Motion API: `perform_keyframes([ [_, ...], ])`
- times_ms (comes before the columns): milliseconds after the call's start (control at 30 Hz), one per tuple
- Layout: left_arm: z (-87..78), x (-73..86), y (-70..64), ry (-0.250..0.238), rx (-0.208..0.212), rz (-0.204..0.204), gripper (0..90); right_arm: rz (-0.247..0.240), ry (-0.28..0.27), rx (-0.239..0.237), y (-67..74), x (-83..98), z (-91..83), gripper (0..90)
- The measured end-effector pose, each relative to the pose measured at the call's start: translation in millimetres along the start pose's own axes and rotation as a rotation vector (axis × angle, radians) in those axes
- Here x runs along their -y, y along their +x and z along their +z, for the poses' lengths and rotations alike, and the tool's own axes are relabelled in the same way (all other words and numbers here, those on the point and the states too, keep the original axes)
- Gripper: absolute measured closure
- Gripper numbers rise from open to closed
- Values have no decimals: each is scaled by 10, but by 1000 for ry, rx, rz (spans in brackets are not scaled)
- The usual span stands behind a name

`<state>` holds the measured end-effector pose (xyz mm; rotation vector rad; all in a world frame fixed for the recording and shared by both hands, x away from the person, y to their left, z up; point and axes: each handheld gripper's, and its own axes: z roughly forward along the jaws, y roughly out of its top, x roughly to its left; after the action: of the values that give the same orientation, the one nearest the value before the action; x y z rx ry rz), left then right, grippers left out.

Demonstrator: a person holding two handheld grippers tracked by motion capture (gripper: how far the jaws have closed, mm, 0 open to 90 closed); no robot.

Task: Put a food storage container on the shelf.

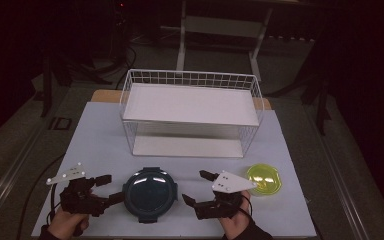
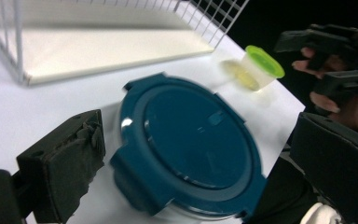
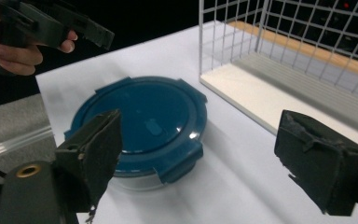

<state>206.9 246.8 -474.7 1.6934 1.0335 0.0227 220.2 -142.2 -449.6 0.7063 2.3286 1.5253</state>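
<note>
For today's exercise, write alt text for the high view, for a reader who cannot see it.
A round blue-lidded container sits on a white table between the left gripper and right gripper, both open. Behind stands a white wire rack; a small green-lidded cup sits at right.

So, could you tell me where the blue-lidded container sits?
In the high view, the blue-lidded container sits near the table's front edge, between both grippers, before the wire rack.

Wire rack [image 1: 190, 112] blocks rear half of table [image 1: 95, 140]. Teal container [image 1: 149, 194] sits centre front, between both grippers. Green-lidded cup [image 1: 263, 179] stands near right edge. Open strip between rack front and container. Left of rack: bare surface, passable.
</note>
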Motion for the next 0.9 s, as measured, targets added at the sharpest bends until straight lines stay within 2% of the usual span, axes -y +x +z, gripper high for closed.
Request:
perform_keyframes([
  [100,34,24,99,10,-12,-67,53,21,-3,-1,-12,17,-1,136],
  [133,34,24,99,10,-12,-67,53,20,1,3,-12,20,0,135],
  [167,54,27,137,43,-17,-70,53,22,1,9,-10,22,2,132],
  [200,54,27,137,43,-17,-70,53,24,6,3,-14,24,6,130],
  [267,83,20,222,86,14,-139,65,26,13,8,-8,30,15,129],
  [300,92,17,253,101,11,-160,116,27,16,4,-5,33,19,128],
  [333,92,17,253,101,11,-160,154,30,21,3,-1,36,23,129],
  [367,121,17,310,137,8,-187,165,28,21,8,4,39,26,129],
  [433,158,25,355,176,18,-209,216,29,21,3,9,39,27,129],
  [467,158,25,355,176,18,-209,220,29,21,3,9,39,27,129],
  [500,184,33,384,208,21,-240,220,30,19,4,10,39,25,129],
  [533,215,49,412,231,35,-266,265,33,18,1,12,35,22,129],
  [600,254,69,447,260,55,-318,278,37,17,-1,12,37,20,129],
  [633,274,79,457,267,65,-340,301,38,20,-2,12,38,24,129],
  [667,274,79,457,267,65,-340,304,38,20,-2,12,38,24,129],
  [733,315,107,504,290,93,-402,339,36,20,-3,12,45,32,130],
  [767,315,107,504,290,93,-402,365,36,20,-3,12,45,32,130],
  [800,337,124,534,300,95,-437,397,36,22,-3,17,48,33,129],
  [900,355,153,585,294,123,-477,441,33,22,-1,18,45,31,130],
])
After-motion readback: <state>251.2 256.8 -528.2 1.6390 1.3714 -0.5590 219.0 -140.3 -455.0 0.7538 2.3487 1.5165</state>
